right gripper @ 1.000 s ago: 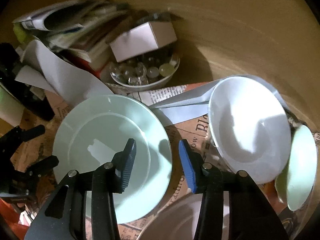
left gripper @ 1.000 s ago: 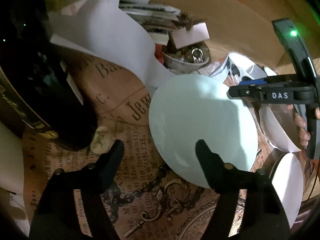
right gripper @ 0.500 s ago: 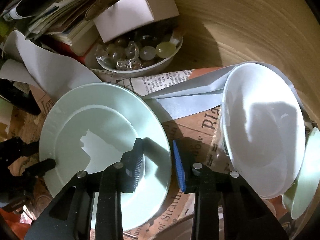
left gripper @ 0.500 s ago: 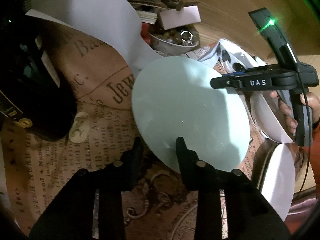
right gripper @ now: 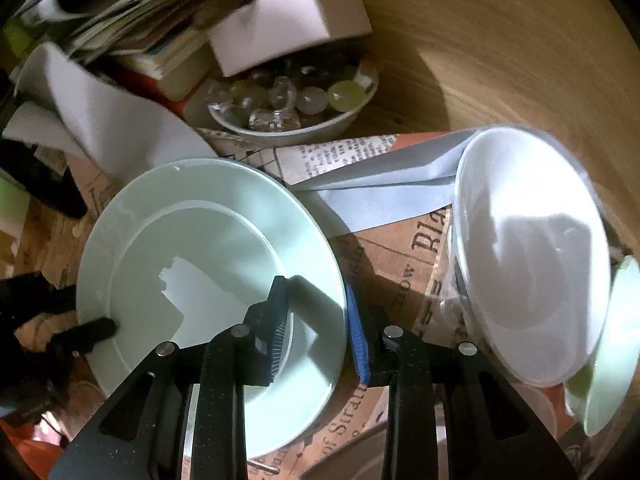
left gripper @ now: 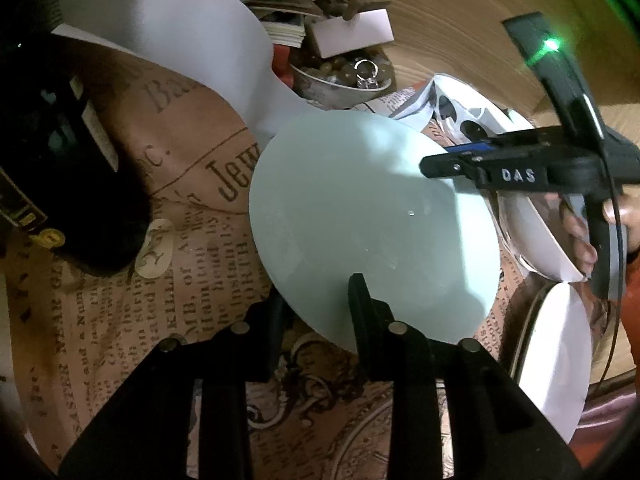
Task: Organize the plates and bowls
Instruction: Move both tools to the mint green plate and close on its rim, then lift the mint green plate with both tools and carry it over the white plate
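A pale green plate (left gripper: pixel 372 216) lies on the newsprint-patterned paper. In the right wrist view the same plate (right gripper: pixel 208 248) shows its rim and well. My left gripper (left gripper: pixel 316 304) has closed on the plate's near rim, one finger over it and one under. My right gripper (right gripper: pixel 316 320) straddles the opposite rim, jaws narrowed on either side of it; whether its blue pads touch the rim is unclear. It also shows in the left wrist view (left gripper: pixel 444 164). A white bowl (right gripper: pixel 532 256) stands tilted at the right, with a green plate edge (right gripper: pixel 608 344) behind it.
A bowl of glass marbles (right gripper: pixel 292 108) sits behind the plate, under a white box (right gripper: pixel 288 24) and stacked books. White paper (left gripper: pixel 176 36) curls at the back left. A dark bottle (left gripper: pixel 52 152) lies at the left. Another white dish (left gripper: pixel 560 356) is at the right.
Both grippers moved in on the green plate and closed their jaws around its opposite rims. The left gripper went from wide open to gripping the near edge.
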